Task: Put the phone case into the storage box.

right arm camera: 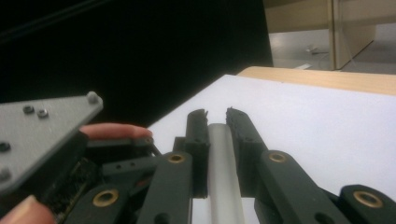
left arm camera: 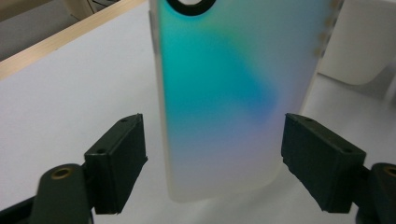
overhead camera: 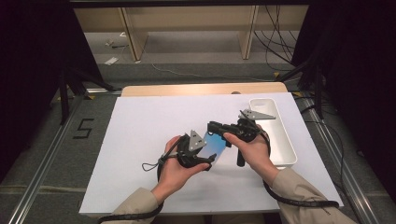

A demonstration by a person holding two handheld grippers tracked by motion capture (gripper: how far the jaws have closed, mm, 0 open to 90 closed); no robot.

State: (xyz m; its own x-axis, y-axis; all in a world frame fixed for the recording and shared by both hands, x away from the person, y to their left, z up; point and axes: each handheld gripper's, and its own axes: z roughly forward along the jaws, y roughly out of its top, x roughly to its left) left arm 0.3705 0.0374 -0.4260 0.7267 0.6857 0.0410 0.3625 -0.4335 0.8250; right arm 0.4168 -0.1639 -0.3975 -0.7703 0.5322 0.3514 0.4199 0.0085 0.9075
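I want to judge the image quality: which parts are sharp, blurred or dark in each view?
High view: evenly lit white table, dark at both sides. Left gripper view: the phone case is close and soft, its colours smeared; the black pads are sharper. Right gripper view: the left half is black, the case edge is blurred.

Iridescent teal phone case (left arm camera: 224,98), held above table

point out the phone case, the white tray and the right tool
phone case (left arm camera: 224,107), left gripper view, middle of its back
white tray (overhead camera: 286,150), high view, right rim
right tool (right arm camera: 216,112), right gripper view, between its tips, shut on the case edge
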